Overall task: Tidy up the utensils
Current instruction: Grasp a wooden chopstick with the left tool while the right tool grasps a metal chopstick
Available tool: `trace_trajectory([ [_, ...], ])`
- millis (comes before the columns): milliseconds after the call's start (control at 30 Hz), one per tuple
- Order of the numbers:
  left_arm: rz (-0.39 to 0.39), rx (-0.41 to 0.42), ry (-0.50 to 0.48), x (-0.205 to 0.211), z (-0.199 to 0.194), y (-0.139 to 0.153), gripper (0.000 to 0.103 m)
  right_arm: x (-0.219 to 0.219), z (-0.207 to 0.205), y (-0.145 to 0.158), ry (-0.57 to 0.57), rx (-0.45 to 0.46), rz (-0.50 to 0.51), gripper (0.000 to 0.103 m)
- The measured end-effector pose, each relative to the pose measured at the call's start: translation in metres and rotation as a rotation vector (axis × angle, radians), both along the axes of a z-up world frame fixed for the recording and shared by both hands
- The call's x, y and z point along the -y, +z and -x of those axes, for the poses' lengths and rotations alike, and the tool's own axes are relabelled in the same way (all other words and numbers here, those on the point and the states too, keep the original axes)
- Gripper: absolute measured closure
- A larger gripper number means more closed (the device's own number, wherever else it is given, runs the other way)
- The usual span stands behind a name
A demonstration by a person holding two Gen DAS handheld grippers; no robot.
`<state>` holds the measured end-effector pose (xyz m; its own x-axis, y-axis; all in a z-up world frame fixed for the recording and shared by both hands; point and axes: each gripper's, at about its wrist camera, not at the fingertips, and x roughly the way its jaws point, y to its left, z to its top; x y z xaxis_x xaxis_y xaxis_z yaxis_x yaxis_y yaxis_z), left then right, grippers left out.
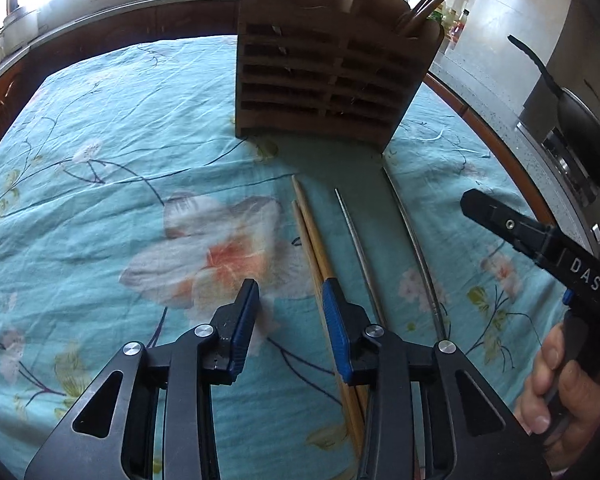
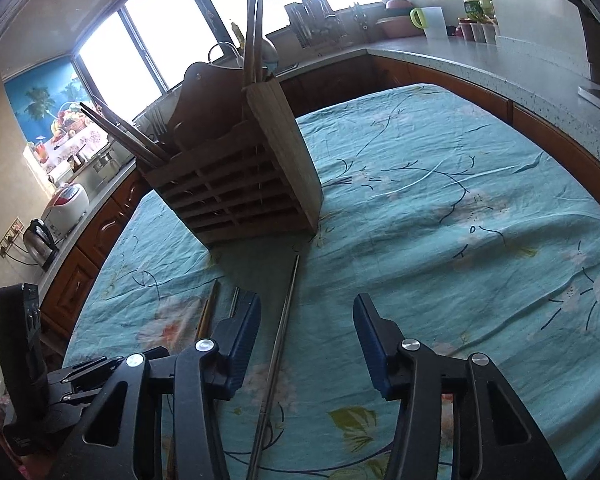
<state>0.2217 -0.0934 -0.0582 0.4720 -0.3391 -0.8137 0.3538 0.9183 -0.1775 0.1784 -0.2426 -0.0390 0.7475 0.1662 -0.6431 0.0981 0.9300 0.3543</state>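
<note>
The left gripper (image 1: 290,292) and right gripper (image 2: 306,308) both hang released. In front of the wooden rack (image 1: 328,64), the thin metal chopsticks (image 2: 278,344) look slippery; pinch mid-shaft.

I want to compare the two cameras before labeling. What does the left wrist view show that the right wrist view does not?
Only the left wrist view: a frying pan on the counter and a hand holding the right gripper.

Only the right wrist view: a kettle, a rice cooker and a window.

Both: the wooden holder, the floral tablecloth, wooden chopsticks and metal chopsticks lying on it.
</note>
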Motion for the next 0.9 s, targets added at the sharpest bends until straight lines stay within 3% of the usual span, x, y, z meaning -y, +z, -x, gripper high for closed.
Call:
trace_trajectory([
  [500, -0.038, 0.021, -0.022, 0.007, -0.023, -0.001, 0.078, -0.012, -0.031, -0.016, 0.038, -0.061, 0.032, 0.066],
  [667, -0.045, 0.024, -0.02, 0.011, -0.035, -0.001, 0.087, -0.02, -0.051, -0.021, 0.053, -0.098, 0.086, 0.071],
  [833, -0.049, 0.039, -0.029, 0.013, -0.041, -0.003, 0.095, -0.04, -0.071, -0.022, 0.082, -0.127, 0.218, 0.074],
  [900, -0.066, 0.06, -0.034, 0.018, -0.039, -0.004, 0.096, -0.051, -0.072, -0.023, 0.092, -0.139, 0.295, 0.081],
])
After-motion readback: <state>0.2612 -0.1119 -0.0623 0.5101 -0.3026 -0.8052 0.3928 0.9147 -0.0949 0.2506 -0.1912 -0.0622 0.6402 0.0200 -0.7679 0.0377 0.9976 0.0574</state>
